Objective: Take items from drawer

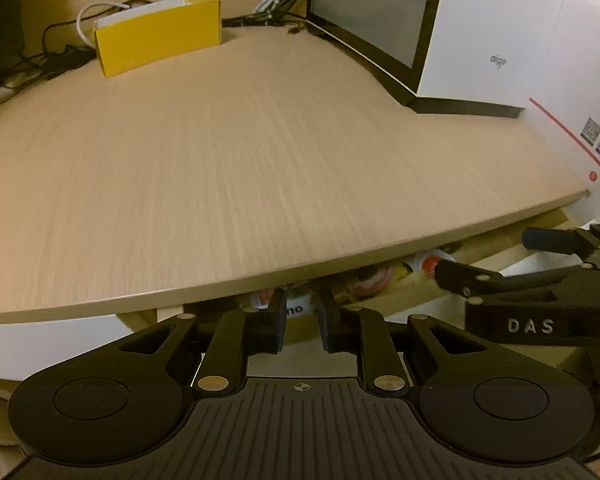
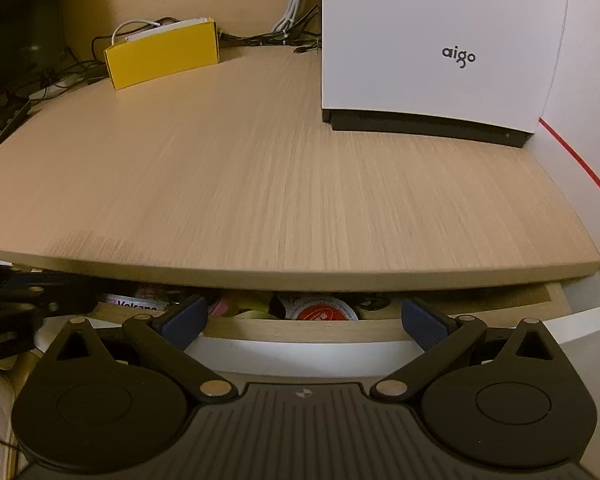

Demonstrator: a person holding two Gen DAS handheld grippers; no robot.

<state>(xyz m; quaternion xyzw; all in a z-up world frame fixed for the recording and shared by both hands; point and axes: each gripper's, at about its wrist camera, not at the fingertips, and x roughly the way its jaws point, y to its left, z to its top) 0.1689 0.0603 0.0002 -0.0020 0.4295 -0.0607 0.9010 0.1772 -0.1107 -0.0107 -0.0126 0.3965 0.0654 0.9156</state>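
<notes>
Under the desk edge a drawer stands pulled out a little, showing several packaged items. A round cup with a red and white lid lies in the middle, and a white package printed "Volcano" lies at the left. My right gripper is wide open, just in front of the drawer's front wall, with the cup beyond its gap. My left gripper reaches over the front wall with its fingers close together. The white package shows in the narrow gap; contact is unclear. The right gripper is also visible beside the cup.
The light wooden desktop overhangs most of the drawer. On it stand a yellow box at the back left and a white "aigo" case at the back right. Cables lie along the back wall, and a white board bounds the right side.
</notes>
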